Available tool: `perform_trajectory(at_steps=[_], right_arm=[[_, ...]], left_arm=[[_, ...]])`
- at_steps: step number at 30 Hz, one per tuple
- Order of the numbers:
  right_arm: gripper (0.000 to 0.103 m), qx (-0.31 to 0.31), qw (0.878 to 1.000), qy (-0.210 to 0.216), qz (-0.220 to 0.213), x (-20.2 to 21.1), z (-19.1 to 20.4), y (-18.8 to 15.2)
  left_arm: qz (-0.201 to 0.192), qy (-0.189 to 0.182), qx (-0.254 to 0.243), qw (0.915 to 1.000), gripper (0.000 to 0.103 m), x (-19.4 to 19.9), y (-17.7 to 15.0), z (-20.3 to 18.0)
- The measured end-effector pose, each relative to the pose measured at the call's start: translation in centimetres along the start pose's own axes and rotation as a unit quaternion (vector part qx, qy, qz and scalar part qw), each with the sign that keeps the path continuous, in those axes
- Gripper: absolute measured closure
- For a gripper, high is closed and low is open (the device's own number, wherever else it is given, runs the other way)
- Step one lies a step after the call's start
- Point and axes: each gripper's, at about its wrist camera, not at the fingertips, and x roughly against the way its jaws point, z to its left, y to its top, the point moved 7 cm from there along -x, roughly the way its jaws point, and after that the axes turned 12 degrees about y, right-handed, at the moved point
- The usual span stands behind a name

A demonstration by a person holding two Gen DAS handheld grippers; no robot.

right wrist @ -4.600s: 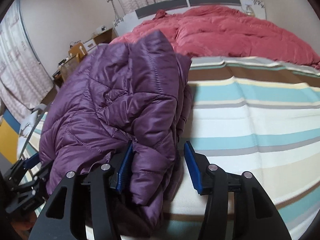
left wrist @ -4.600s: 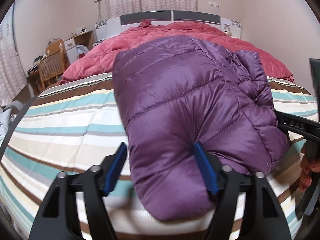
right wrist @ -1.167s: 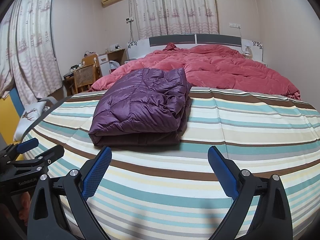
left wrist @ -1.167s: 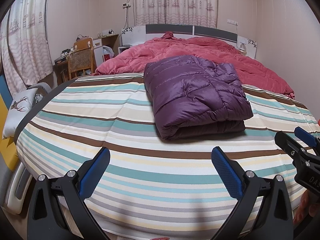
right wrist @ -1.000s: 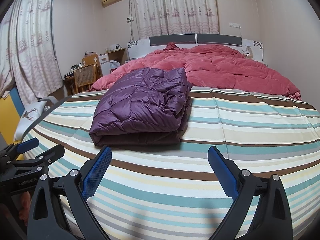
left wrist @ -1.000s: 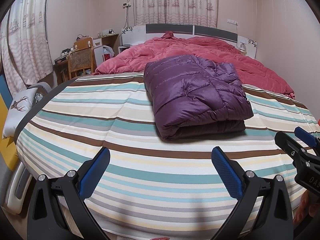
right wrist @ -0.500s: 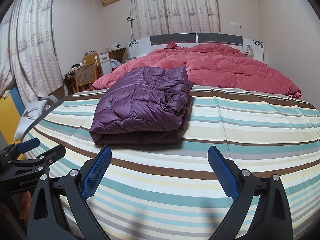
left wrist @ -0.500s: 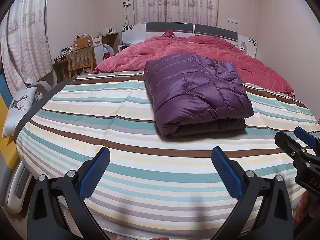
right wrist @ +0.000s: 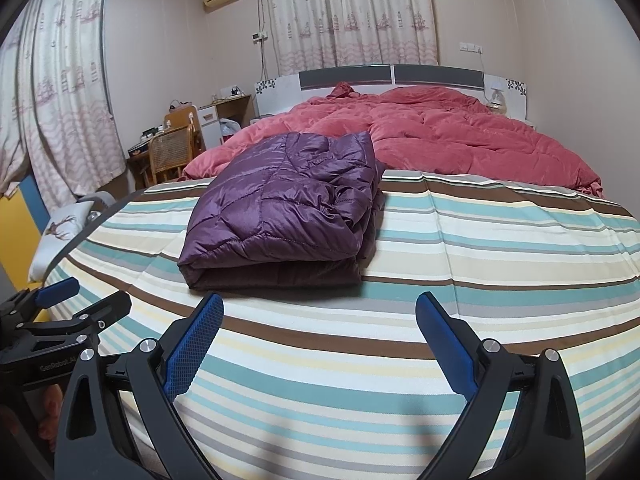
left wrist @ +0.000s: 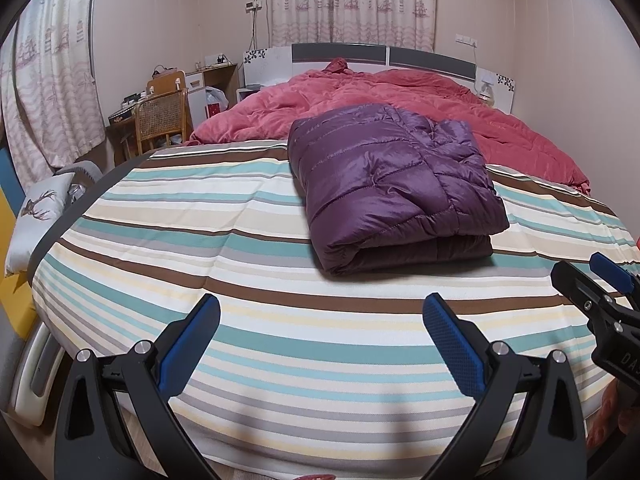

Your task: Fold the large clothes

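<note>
A purple quilted puffer jacket [left wrist: 396, 188] [right wrist: 288, 208] lies folded into a thick rectangle on the striped bed sheet [left wrist: 224, 264] [right wrist: 500, 248]. My left gripper [left wrist: 320, 320] hovers open over the foot of the bed, well short of the jacket, with nothing between its blue pads. My right gripper [right wrist: 318, 318] is open too, just in front of the jacket's near fold and apart from it. Each gripper shows at the edge of the other's view, held by a hand.
A red quilt [left wrist: 384, 96] [right wrist: 460, 136] is bunched behind the jacket, against the headboard [right wrist: 392, 74]. Left of the bed stand a wicker chair [left wrist: 160, 120], a desk and a deer-print pillow [left wrist: 36, 208]. Curtains cover the far and left walls.
Since 4.6 s ago both grippers have let go of the jacket and backed away to the foot of the bed. Over the last second the view has barely shifted.
</note>
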Motion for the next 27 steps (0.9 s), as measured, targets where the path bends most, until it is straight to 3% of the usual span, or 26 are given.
perform_trajectory(at_steps=[11,20,27], right_arm=[[0.007,-0.001,1.000,0.001,0.003,0.1,0.0,-0.1],[0.007,-0.006,1.000,-0.001,0.007,-0.1,-0.2,-0.4],[0.007,-0.009,1.000,-0.002,0.010,-0.3,-0.3,-0.7]], left_arm=[[0.011,-0.003,0.012,0.9999,0.002,-0.2,-0.3,0.2],[0.015,0.015,0.011,0.9997,0.002,-0.6,-0.5,0.4],[0.043,0.010,0.016,0.9989,0.002,-1.4,-0.9,0.4]])
